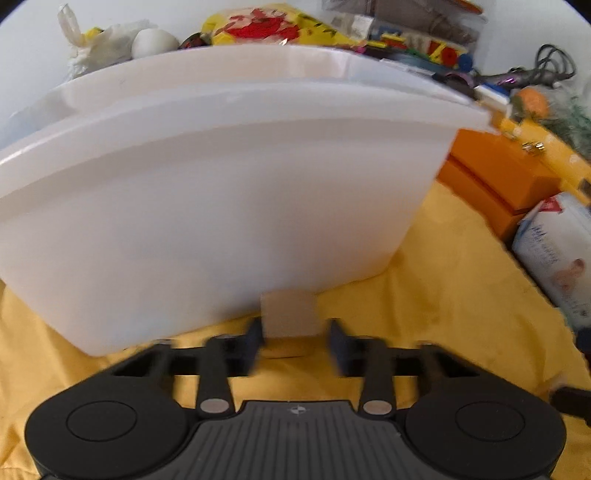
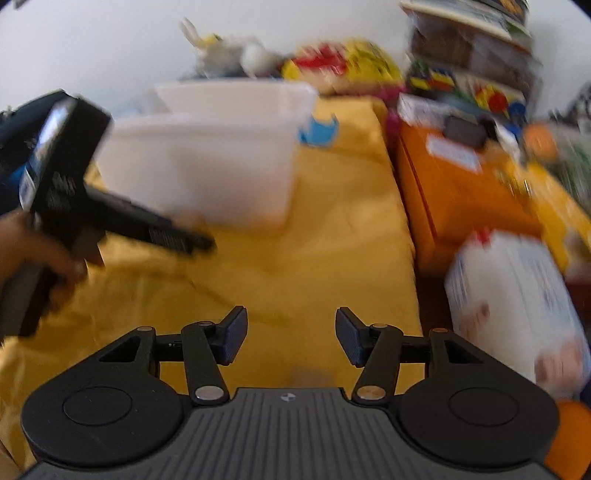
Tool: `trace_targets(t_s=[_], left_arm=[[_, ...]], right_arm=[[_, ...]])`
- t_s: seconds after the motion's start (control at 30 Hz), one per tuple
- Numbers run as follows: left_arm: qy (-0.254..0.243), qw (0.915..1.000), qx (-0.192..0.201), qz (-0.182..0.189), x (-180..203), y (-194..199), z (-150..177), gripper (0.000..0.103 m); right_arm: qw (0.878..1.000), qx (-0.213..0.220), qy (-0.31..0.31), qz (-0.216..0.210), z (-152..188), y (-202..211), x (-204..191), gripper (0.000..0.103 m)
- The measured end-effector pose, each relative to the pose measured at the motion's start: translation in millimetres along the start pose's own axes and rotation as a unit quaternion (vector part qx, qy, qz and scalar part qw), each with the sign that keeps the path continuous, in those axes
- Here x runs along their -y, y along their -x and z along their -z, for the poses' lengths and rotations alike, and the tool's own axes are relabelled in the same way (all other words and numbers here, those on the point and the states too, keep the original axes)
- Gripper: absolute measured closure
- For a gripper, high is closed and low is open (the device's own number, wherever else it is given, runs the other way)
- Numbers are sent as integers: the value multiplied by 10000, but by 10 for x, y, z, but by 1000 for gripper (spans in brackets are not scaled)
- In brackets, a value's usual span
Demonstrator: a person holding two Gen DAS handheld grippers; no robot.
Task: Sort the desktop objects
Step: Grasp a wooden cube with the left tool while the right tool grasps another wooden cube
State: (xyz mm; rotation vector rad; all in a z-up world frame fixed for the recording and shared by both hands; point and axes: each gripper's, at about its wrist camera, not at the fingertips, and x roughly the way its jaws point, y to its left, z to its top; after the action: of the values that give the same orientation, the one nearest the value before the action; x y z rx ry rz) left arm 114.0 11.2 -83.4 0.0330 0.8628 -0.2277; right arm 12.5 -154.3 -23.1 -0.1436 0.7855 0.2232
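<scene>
small pale grey square block [image 1: 289, 314] between left gripper [image 1: 295, 345] pads, contact unclear; right gripper [image 2: 291, 338] spread, empty; advice: squeeze squarely, lift clear of white plastic bin [image 1: 221, 206]

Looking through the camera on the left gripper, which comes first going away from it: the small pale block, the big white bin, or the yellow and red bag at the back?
1. Small pale block, between the left gripper fingers.
2. White bin, just behind the block.
3. Yellow and red bag, beyond the bin, top centre.
</scene>
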Motion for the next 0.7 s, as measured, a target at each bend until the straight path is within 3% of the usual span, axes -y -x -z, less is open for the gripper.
trace_targets(t_s=[0.33,0.4,0.47,0.5,0.7], left_arm=[[-338,9993,123,59,33,671,501,71],[-261,9996,94,34,10,771,588,71],[-126,9999,21,17,-73,866,664,71],[-53,10000,10,-8,-99,916,708,71],[9,9994,271,-196,-132,1157,596,71]], right_arm=[[9983,-531,-223,18,263,-180,73,51],[9977,-632,-229,2,295,-211,46,54],[9972,-731,-175,53,317,-249,19,70],[9970,-759,-118,6,323,-258,2,70],[9969,-477,391,-499,90,-222,-257,70]])
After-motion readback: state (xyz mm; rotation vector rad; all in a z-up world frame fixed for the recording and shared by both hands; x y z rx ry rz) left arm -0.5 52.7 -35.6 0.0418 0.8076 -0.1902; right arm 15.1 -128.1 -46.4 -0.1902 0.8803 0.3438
